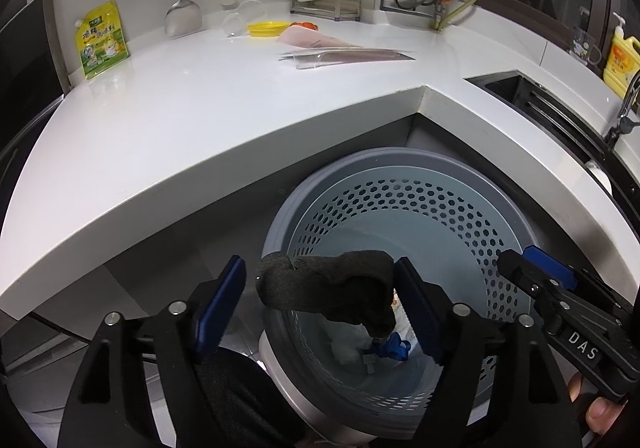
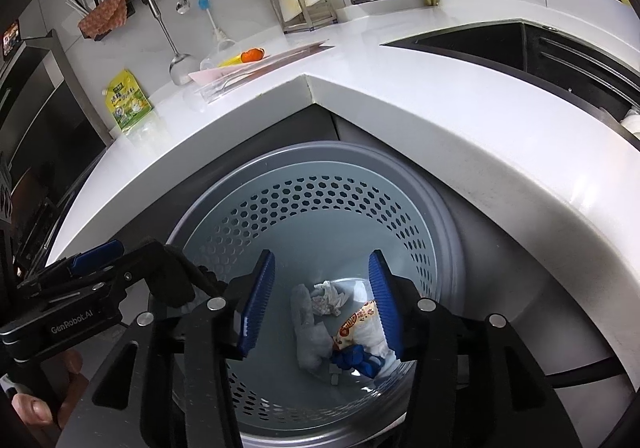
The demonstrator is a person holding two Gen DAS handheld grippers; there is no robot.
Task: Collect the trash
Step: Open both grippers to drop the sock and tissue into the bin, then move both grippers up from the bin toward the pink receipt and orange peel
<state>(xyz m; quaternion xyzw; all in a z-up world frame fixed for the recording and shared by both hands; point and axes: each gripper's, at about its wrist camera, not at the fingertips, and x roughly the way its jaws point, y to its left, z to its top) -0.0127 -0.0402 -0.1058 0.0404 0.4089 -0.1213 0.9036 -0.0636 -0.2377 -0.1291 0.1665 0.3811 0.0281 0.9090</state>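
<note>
White tabletop edges a perforated bin; left tongs gape around a dark rag, right tongs open, empty.

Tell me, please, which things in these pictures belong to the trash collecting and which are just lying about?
Part of the job:
- grey perforated plastic bin
- dark grey fabric scrap between the open left gripper fingers
- crumpled white paper and snack wrapper in the bin
- open right gripper

Just lying about:
- yellow-green seasoning pouch
- yellow dish soap bottle
- steel spatula
</note>
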